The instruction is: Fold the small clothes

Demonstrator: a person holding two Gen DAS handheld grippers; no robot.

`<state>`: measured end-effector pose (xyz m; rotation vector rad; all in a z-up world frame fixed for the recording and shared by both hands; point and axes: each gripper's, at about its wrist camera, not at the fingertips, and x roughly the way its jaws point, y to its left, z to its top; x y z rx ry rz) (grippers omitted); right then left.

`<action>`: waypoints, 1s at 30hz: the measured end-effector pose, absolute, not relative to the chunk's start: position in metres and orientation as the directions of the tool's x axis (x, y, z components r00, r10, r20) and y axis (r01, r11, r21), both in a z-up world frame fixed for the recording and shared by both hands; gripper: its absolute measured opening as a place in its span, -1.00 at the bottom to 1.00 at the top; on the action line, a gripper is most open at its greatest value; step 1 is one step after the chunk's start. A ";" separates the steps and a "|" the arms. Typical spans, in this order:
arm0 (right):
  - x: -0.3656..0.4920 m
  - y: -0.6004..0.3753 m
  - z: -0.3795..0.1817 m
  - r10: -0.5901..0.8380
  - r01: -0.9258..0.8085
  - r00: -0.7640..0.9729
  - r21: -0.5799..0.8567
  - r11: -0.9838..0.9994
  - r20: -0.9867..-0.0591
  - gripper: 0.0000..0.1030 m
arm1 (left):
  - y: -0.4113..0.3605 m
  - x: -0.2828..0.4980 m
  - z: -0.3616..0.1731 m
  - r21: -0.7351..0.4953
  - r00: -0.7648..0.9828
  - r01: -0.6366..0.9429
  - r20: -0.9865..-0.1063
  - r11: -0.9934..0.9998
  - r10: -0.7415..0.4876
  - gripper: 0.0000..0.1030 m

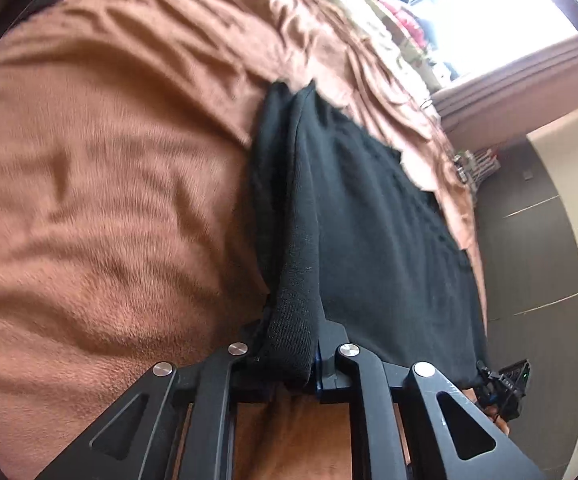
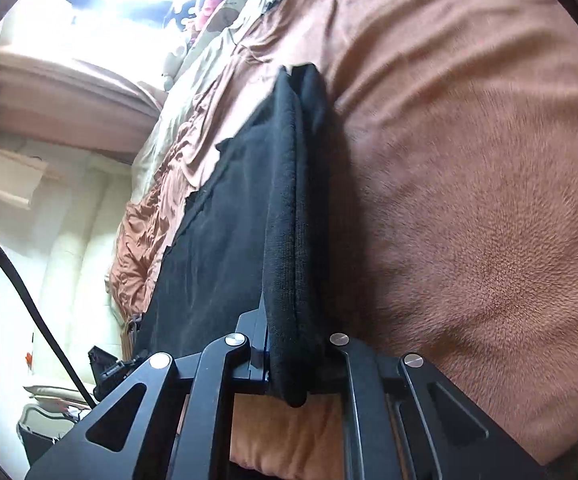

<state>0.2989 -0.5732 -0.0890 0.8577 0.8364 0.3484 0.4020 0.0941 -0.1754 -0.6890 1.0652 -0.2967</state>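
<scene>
black knit garment lies stretched on the brown blanket of the bed, running toward 12 o'clock. left gripper and right gripper each have jaws clenched on a bunched near corner.

My left tool grips one folded edge of the garment; my right tool grips the opposite edge. The garment stretches between them and runs toward 12 o'clock, lying on the bed. In the left wrist view, open blanket lies at 9 o'clock; in the right wrist view, at 3 o'clock.
</scene>
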 end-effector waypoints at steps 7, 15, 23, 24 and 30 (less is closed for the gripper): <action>0.294 -0.546 -0.063 0.575 0.006 0.620 0.737 0.676 -0.533 -0.86 | 0.111 0.385 -0.155 -0.676 0.510 -0.074 -0.657 0.733 -0.555 -0.78; 0.287 -0.544 -0.055 0.585 -0.020 0.574 0.705 0.709 -0.573 -0.86 | 0.123 0.349 -0.152 -0.698 0.528 -0.071 -0.633 0.713 -0.567 -0.78; 0.278 -0.542 -0.047 0.533 -0.014 0.558 0.635 0.772 -0.636 -0.86 | 0.126 0.308 -0.156 -0.714 0.544 -0.067 -0.611 0.697 -0.574 -0.78; 0.276 -0.542 -0.045 0.527 -0.010 0.557 0.629 0.777 -0.642 -0.86 | 0.125 0.304 -0.158 -0.714 0.545 -0.066 -0.611 0.697 -0.574 -0.78; 0.275 -0.538 -0.036 0.442 0.050 0.527 0.545 0.837 -0.726 -0.76 | 0.123 0.290 -0.169 -0.715 0.553 -0.078 -0.611 0.695 -0.566 -0.78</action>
